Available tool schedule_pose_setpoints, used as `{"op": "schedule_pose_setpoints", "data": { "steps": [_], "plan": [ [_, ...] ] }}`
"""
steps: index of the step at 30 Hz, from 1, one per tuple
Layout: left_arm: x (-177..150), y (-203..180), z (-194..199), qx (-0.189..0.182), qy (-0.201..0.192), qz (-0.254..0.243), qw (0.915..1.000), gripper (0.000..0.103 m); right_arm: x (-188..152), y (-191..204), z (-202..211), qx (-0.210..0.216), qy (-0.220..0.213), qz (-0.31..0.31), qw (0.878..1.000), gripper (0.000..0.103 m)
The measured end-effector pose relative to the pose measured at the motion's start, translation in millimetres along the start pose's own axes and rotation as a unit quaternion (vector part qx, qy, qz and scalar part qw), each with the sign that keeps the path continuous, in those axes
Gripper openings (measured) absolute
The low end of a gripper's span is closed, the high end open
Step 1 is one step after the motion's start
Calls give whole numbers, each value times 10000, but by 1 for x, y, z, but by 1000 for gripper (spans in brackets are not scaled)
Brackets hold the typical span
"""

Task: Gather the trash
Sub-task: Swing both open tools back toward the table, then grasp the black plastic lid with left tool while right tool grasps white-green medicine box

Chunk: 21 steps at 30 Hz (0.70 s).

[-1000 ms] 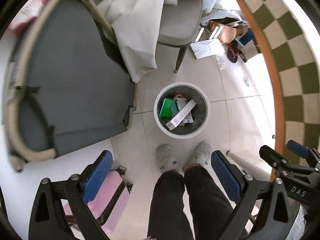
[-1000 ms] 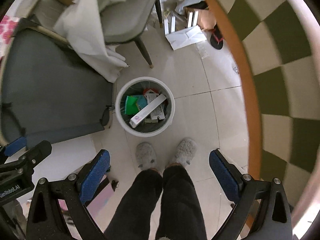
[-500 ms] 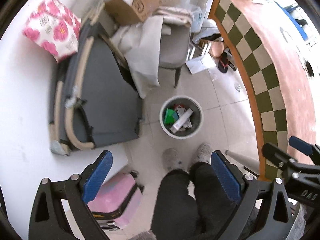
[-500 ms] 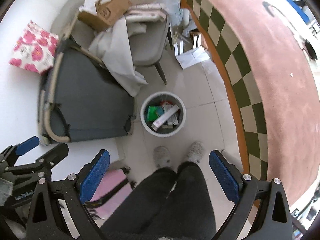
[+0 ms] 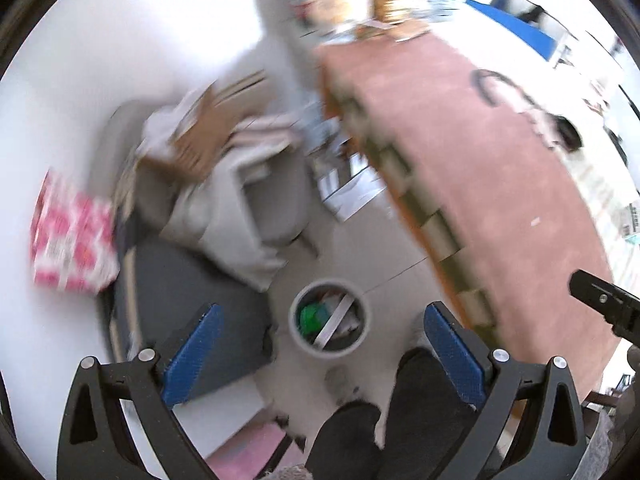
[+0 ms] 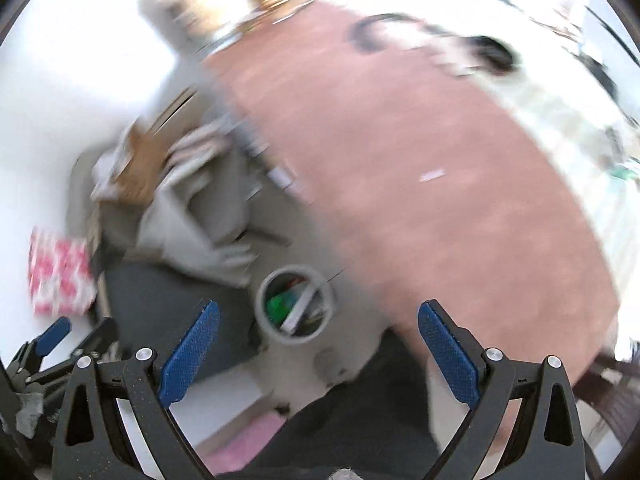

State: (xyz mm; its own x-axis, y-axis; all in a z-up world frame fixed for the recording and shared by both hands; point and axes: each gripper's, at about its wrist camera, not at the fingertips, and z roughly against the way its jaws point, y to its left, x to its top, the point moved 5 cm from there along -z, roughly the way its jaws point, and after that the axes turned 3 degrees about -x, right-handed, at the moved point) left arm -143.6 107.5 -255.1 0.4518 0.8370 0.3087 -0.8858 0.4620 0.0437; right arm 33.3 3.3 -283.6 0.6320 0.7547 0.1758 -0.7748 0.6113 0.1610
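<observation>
Both tools, left tool [image 5: 320, 354] and right tool [image 6: 318, 350], are spread wide and empty, high above the floor. From left: pink-patterned bag [image 5: 70, 246], grey folding bed [image 5: 188, 300], cluttered chair [image 5: 256, 200], then the reddish bench [image 5: 500, 184]. On the floor between bed and bench stands the round white bin [image 5: 329, 322], containing a green item and a long white box; the view is blurred.

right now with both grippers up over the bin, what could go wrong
Both views are blurred, so aiming at anything on the brown table could be off. The small white scrap lies flat and may slip from the wide-open right gripper. The trash bin stands close to the person's slippers and could get kicked.
</observation>
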Motion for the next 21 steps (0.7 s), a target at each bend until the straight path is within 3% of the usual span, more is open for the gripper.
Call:
{"op": "schedule_pose_setpoints", "data": {
  "steps": [4, 7, 12, 14, 16, 21],
  "plan": [
    [59, -88, -9, 124, -91, -380, 9992, 103, 52, -119, 10, -581, -63, -833, 9948, 101],
    [98, -170, -18, 260, -204, -701, 9970, 103, 85, -216, 11, -1135, -4, -1338, 9845, 101],
    [146, -297, -49, 247, -159, -1379, 9900, 103, 139, -358, 8, -2170, 46, -1741, 9605, 101],
    [156, -327, -64, 236, -42, -1533, 9879, 103, 158, -405, 1, -2267, 143, -1851, 9561, 101],
    [167, -354, -81, 247, 112, -1663, 9857, 103, 171, -430, -9, -2248, 252, -1835, 9566, 101],
    [190, -382, -117, 160, 484, -1716, 9838, 103, 203, -462, -50, -2061, 707, -1475, 9648, 101]
  ]
}}
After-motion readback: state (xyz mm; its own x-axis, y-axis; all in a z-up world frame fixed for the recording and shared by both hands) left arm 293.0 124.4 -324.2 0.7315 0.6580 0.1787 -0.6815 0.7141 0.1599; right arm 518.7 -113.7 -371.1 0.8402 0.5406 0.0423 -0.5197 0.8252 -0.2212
